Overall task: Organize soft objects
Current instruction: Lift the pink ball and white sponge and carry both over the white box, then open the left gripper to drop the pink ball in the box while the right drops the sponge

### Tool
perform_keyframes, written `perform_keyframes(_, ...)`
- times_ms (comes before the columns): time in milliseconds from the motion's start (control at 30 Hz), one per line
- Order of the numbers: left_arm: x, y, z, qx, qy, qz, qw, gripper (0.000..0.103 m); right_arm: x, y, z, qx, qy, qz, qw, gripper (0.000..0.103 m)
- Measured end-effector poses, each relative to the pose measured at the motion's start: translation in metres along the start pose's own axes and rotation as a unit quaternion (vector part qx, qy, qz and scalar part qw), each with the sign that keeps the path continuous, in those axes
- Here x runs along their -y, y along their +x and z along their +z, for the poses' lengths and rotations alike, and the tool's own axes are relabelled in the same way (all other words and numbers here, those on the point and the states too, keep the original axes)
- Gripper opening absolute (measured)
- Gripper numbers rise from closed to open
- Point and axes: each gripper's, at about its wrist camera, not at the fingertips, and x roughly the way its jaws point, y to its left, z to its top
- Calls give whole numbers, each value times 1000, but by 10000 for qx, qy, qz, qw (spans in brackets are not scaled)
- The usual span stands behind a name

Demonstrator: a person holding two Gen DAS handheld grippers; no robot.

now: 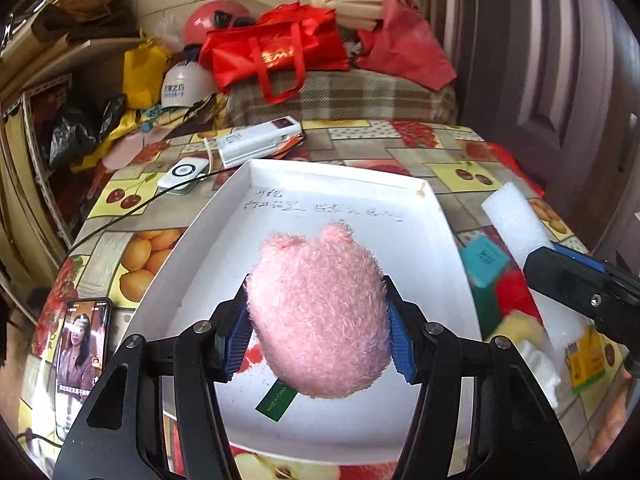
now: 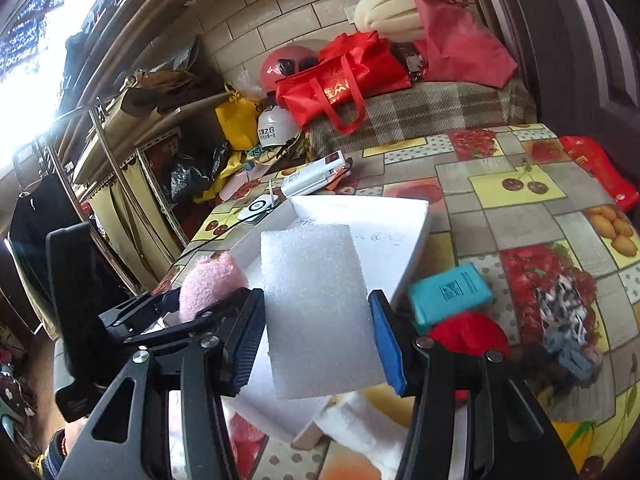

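Observation:
My left gripper (image 1: 318, 332) is shut on a fluffy pink plush toy (image 1: 320, 312) with a green tag, held just above the white shallow box (image 1: 448, 240) on the fruit-patterned table. My right gripper (image 2: 316, 332) is shut on a white foam block (image 2: 316, 308), held over the near right part of the same white box (image 2: 420, 232). The right wrist view shows the pink plush (image 2: 208, 284) and the left gripper at the left. In the left wrist view the foam block (image 1: 516, 224) and the right gripper's black body appear at the right.
A teal pack (image 2: 448, 292), a red soft object (image 2: 468, 332) and a bundle of patterned cloth (image 2: 564, 316) lie right of the box. A phone (image 1: 82, 344) lies at its left, a power bank (image 1: 260, 140) and charger behind it. Bags and helmets crowd the bench beyond.

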Motion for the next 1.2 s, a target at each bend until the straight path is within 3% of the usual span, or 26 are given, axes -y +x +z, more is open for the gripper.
perform_keyframes(167,-3,13,0,-28,35,250,9997,58,-6,20,6,-118,-14,81,9999,52)
perform_keyframes(767,-16,29,2,192,-220,394,9988,58,-6,52,2,-184,114,-180,9996,52)
perform_keyframes(1200,-28,38,-2,84,-388,586,9975,59,-11,67,-3,-321,128,-153,9993,54)
